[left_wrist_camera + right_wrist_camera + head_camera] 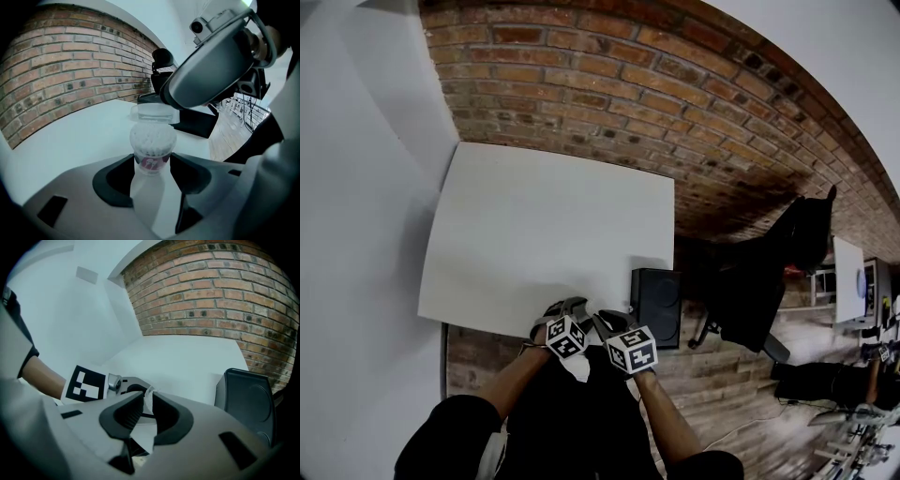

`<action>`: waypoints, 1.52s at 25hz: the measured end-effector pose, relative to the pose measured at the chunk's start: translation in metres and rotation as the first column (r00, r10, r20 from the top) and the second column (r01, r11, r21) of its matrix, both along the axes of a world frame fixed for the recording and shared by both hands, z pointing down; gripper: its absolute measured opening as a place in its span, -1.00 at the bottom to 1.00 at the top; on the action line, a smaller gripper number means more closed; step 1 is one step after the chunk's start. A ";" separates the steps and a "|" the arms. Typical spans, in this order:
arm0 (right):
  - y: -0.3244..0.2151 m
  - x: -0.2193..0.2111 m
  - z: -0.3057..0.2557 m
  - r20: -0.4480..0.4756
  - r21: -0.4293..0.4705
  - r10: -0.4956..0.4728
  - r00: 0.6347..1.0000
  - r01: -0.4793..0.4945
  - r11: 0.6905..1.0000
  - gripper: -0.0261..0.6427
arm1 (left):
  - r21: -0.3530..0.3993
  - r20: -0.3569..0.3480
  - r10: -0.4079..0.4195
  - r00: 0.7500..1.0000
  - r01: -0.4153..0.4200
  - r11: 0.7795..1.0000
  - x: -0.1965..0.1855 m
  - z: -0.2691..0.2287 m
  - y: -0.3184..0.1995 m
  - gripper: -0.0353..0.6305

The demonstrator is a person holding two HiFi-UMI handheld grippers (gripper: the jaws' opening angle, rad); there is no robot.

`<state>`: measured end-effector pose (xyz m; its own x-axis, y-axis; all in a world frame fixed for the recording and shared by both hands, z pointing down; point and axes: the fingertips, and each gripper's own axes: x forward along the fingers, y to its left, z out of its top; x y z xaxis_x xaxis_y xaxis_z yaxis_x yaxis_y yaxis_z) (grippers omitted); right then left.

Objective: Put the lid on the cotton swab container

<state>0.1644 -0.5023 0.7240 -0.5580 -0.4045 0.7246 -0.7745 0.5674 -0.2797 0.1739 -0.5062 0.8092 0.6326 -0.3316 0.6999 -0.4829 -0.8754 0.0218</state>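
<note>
Plastic lid [153, 113] over swab container [152, 146] (table's [544, 225] front edge); wall [609, 84] well apart

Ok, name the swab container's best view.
Left gripper view: the cotton swab container sits in the left gripper, swabs visible. Head view hides it behind that and the right gripper; right gripper view barely, if at all.

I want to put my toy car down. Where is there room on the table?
Most of the white table is bare, from the brick wall at the back to the white wall on the left. It's crowded only at the near edge: the left gripper holds the cotton swab container, the right gripper holds the lid over it, near the black speaker.
</note>
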 end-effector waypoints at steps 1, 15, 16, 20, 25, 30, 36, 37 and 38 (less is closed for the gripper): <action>0.000 0.000 0.001 0.000 -0.004 -0.002 1.000 0.002 1.000 -0.71 | -0.001 0.000 0.000 1.000 0.000 1.000 0.000 0.000 0.000 -0.14; 0.002 -0.005 0.017 -0.004 -0.080 -0.026 1.000 0.026 0.996 -0.72 | -0.014 0.025 0.006 1.000 -0.006 1.000 0.000 0.007 0.001 -0.15; 0.002 -0.004 0.018 -0.003 -0.084 -0.025 1.000 0.025 0.996 -0.72 | -0.014 0.025 0.006 1.000 -0.006 1.000 0.000 0.007 0.002 -0.15; 0.003 -0.003 0.018 0.002 -0.092 -0.023 1.000 0.023 0.996 -0.73 | -0.013 0.021 0.001 1.000 -0.001 1.000 -0.001 0.006 0.002 -0.17; 0.002 -0.004 0.020 -0.003 -0.098 -0.026 1.000 0.026 0.995 -0.74 | -0.012 0.022 0.004 1.000 -0.003 1.000 -0.001 0.007 0.001 -0.18; 0.002 -0.004 0.022 -0.010 -0.101 -0.030 1.000 0.029 0.994 -0.75 | -0.017 0.023 0.004 1.000 -0.004 1.000 -0.001 0.008 0.001 -0.18; 0.000 -0.003 0.024 -0.017 -0.106 -0.009 1.000 0.007 0.994 -0.80 | -0.018 0.018 0.008 1.000 -0.008 1.000 -0.001 0.008 0.000 -0.18; 0.000 -0.002 0.025 -0.021 -0.109 -0.004 1.000 0.002 0.994 -0.80 | -0.018 0.017 0.008 1.000 -0.008 1.000 -0.001 0.008 0.000 -0.18; 0.000 -0.002 0.026 -0.030 -0.111 -0.002 1.000 -0.001 0.994 -0.80 | -0.018 0.018 0.009 1.000 -0.009 1.000 -0.001 0.009 0.000 -0.18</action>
<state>0.1623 -0.5021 0.7502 -0.5355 -0.3202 0.7815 -0.7833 0.5343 -0.3178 0.1729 -0.5059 0.8179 0.6226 -0.3137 0.7169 -0.4756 -0.8792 0.0284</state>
